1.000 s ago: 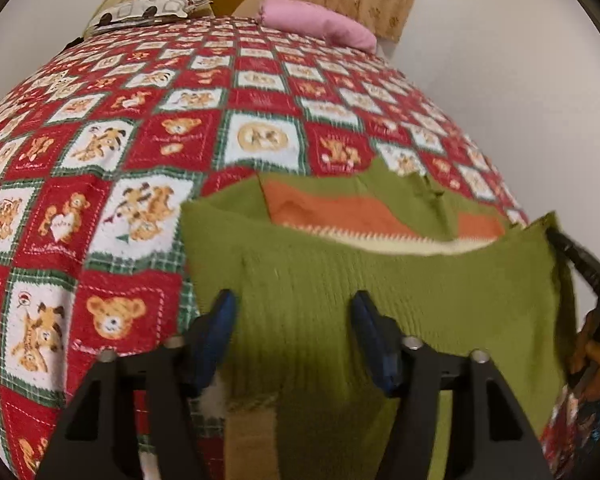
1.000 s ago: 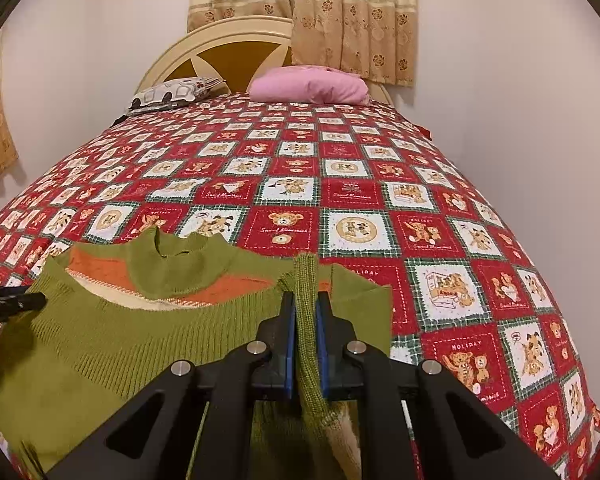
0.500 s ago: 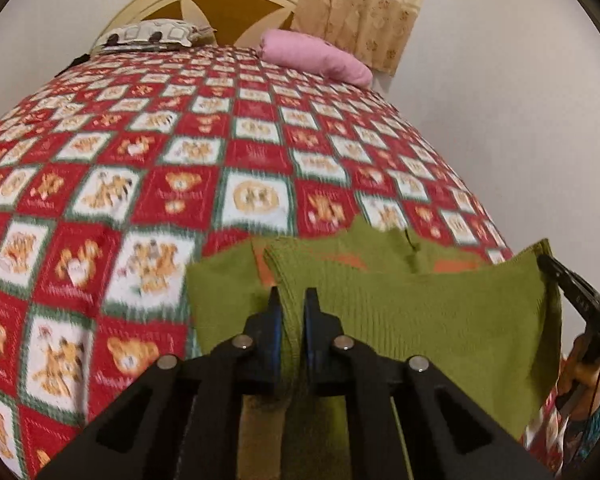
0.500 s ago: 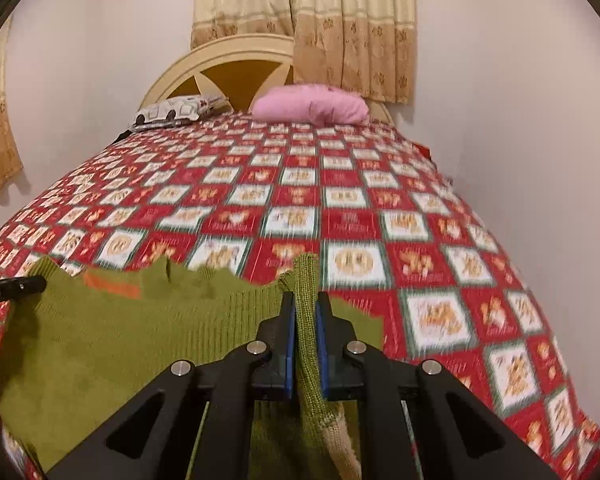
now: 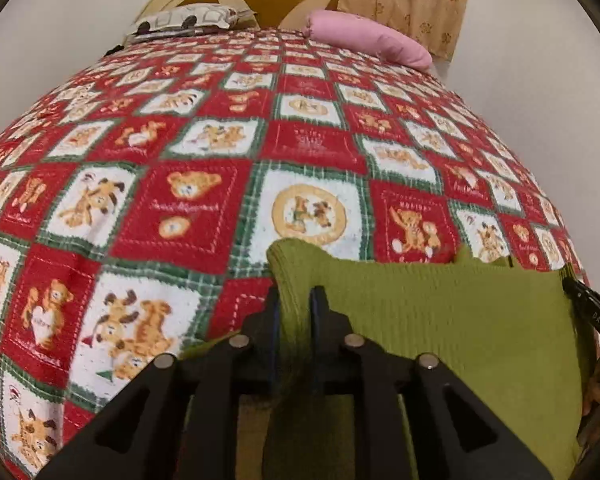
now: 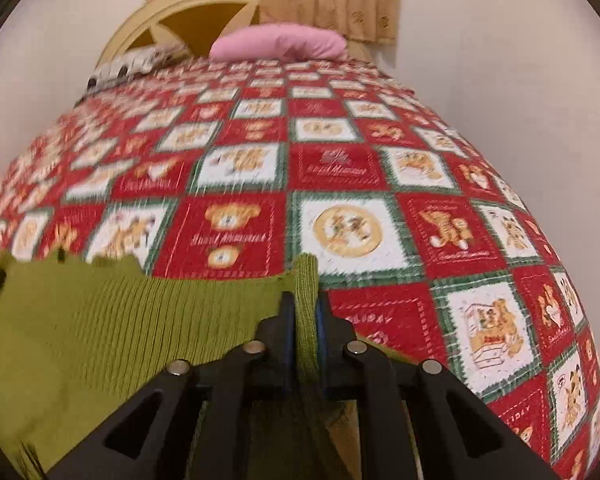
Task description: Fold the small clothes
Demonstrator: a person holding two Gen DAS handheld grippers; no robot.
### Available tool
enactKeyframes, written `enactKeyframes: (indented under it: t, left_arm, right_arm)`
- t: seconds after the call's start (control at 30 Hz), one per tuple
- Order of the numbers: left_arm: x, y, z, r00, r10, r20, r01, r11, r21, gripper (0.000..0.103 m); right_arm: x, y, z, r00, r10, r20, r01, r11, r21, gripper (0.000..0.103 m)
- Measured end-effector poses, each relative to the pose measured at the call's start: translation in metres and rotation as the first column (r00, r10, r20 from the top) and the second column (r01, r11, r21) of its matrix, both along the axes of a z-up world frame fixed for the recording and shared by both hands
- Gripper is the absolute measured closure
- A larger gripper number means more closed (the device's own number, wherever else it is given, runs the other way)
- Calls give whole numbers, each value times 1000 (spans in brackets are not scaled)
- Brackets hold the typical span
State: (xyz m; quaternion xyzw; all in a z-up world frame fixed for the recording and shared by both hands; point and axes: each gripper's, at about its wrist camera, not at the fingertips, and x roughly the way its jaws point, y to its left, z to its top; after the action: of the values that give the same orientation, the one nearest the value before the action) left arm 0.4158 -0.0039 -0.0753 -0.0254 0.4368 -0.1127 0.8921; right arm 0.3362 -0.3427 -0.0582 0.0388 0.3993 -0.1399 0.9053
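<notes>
On the bear-patterned quilt (image 5: 203,208), the green sweater (image 5: 440,320) stretches between both tools: left tool (image 5: 293,308) and right tool (image 6: 303,312) each pinch a corner, apparently lifted.

Both grippers are held low and level, pointing forward in roughly the same direction. The left gripper (image 5: 293,312) has its two blue-lined fingers pressed close together, pinching a ridge of the green sweater (image 5: 440,320) between them. The right gripper (image 6: 303,314) is clamped the same way, with a narrow fold of the sweater standing up between its fingers. From the left gripper's side, the dark tip of the right one shows at the sweater's far corner.
</notes>
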Motion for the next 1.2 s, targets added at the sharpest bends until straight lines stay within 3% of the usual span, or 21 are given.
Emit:
enactKeyframes:
  t: [0.17, 0.27, 0.33, 0.37, 0.43, 0.53, 0.67, 0.83, 0.93, 1.1, 1.2]
  left_arm:
    - [3, 0, -5, 999, 42, -24, -41, 998, 42, 55]
    - [3, 16, 2, 997, 30, -68, -32, 999, -29, 51]
    - [-16, 35, 23, 999, 34, -11, -35, 998, -48, 53]
    - [-28, 40, 30, 999, 38, 22, -37, 999, -37, 52]
    - [-57, 55, 42, 998, 33, 63, -32, 999, -16, 49]
    - [-108, 74, 44, 998, 3, 61, 1, 998, -66, 46]
    - [-170, 78, 36, 997, 1, 74, 6, 996, -87, 35]
    - [-189, 64, 16, 1000, -11, 27, 14, 993, -113, 30]
    - [-188, 59, -2, 1000, 24, 0, -24, 996, -90, 30]
    - [-196, 56, -5, 1000, 22, 19, -21, 998, -55, 27]
    - [-199, 54, -5, 999, 24, 26, -23, 999, -29, 27]
  right_arm:
    - [-1, -8, -1, 1000, -1, -17, 2, 998, 58, 86]
    - [-32, -17, 26, 996, -49, 81, 40, 993, 109, 85]
    - [-79, -27, 53, 979, -96, 178, 72, 988, 137, 75]
    - [-100, -31, 61, 976, -113, 187, 88, 987, 135, 69]
    - [-133, -35, 67, 976, -116, 185, 92, 987, 132, 69]
    - [-189, -36, 59, 983, -100, 152, 73, 982, 175, 69]
    - [-241, -20, 42, 983, -115, 146, 77, 966, 248, 69]
    - [-250, -2, 14, 993, -90, 82, 62, 953, 296, 69]
    - [-240, 15, -3, 997, -70, 38, 61, 975, 214, 70]
    - [-237, 18, -9, 997, -71, 10, 68, 980, 184, 76]
    - [-240, 28, -6, 998, -41, -48, 45, 997, 70, 77]
